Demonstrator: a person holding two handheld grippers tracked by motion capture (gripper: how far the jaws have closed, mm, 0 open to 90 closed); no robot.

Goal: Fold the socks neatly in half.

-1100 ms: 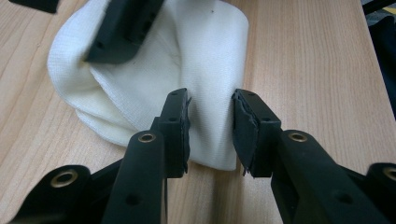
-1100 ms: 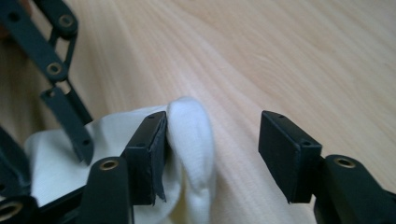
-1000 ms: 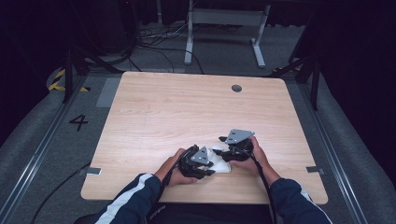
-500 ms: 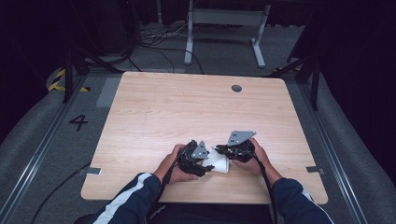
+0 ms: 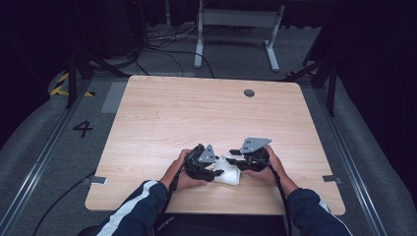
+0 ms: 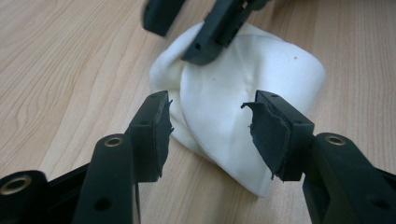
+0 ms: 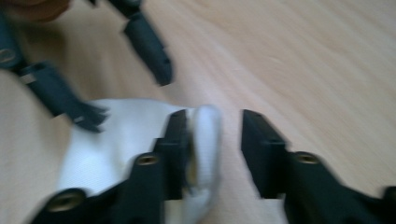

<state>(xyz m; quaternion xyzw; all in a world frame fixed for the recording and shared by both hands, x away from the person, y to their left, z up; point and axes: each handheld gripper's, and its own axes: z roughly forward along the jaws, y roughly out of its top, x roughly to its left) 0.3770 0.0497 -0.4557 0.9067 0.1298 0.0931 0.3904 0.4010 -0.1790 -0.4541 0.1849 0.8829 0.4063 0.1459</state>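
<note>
Both hands sit a touch closer together than a second ago; the white cloth stays at the near middle of the bench, bunched between the two tools.

Left tool: held in the person's left hand, nose pointing right at the cloth. Left gripper view: jaws part open, and they have just been closing a little after a wider swing. Cloth lies between and beyond them. Left pad close against a fold of the fabric, right pad standing off it, its rubber torn and ragged at the edge. No squeeze visible; cloth not pinched here.

Cloth: soft white mound, creased toward a dimple near its top, resting on the wood grain. The other tool's jaws come down on its far edge in that view.

Right tool: held in the right hand, grey three-cornered plate on top, nose pointing left at the cloth. Right gripper view is blurred. Jaws part open, just been opening from a near-closed pinch. A rolled edge of cloth sits between them, lying against the left pad; clear gap to the right pad, bare bench showing through it. Not clamped.

Far off: round grommet near the bench's far edge; a "4" marked on the floor at left.
</note>
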